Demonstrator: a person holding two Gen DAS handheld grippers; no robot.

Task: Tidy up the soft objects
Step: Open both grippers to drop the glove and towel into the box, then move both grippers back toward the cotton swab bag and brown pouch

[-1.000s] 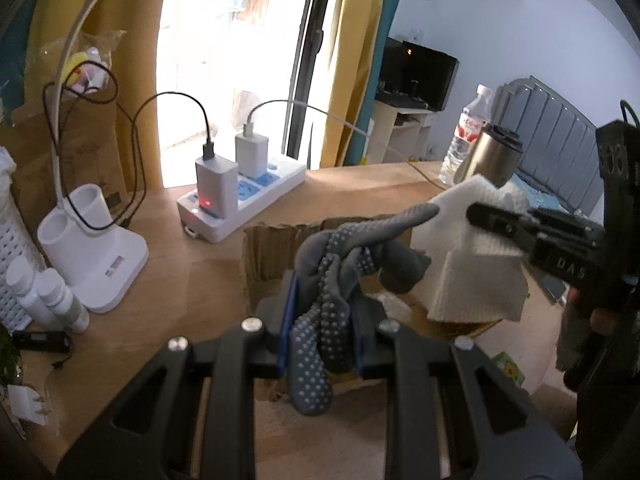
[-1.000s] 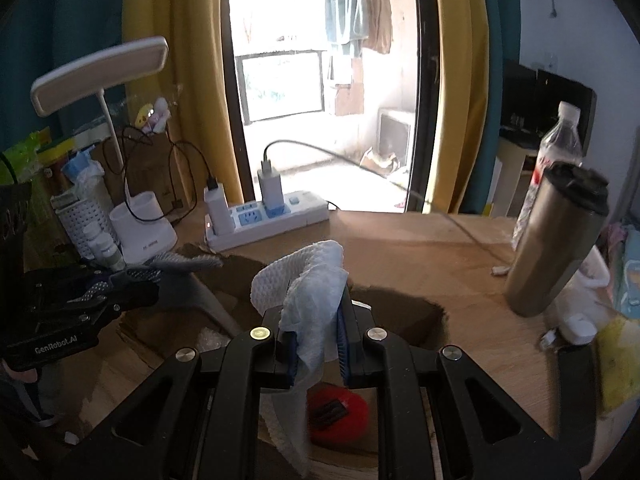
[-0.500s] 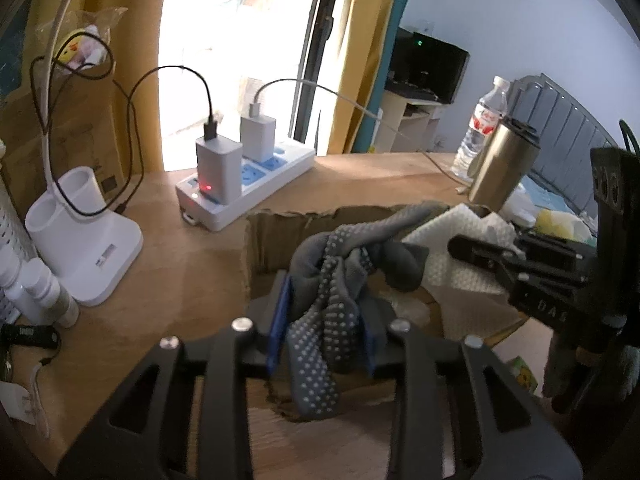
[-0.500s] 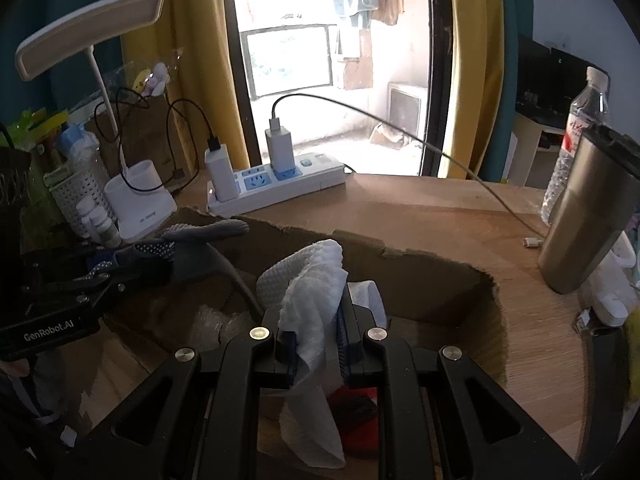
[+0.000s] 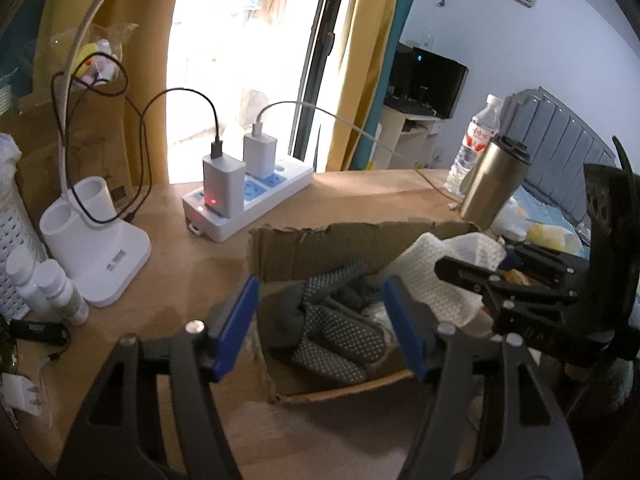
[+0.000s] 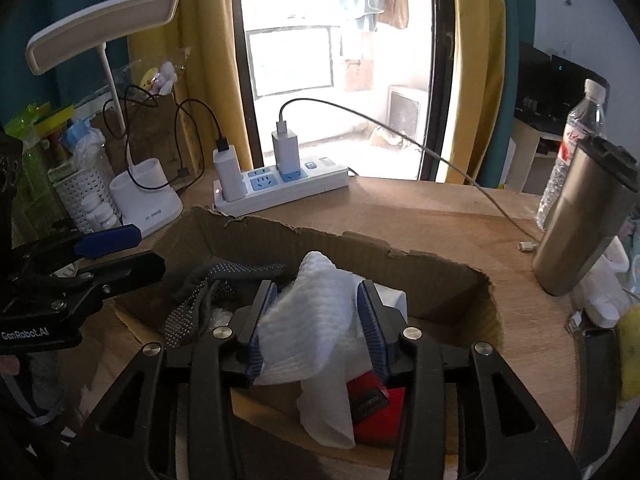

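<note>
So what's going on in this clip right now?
A person with two handheld tongs is sorting soft items into a cardboard box on a wooden desk. The left tongs are open above the grey dotted glove, which lies inside the box. The right tongs are open too, with the white cloth loose between their pads, draped into the box over a red item.

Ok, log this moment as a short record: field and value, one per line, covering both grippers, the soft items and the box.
left gripper: open, jaws spread wide above the box
right gripper: open, jaws either side of the white cloth, whether they touch it is unclear
grey dotted glove: lying inside the box, nothing gripping it
white cloth: bunched in the box, over a red item
cardboard box: open top, torn rim, on the wooden table
behind box: power strip with two chargers
</note>
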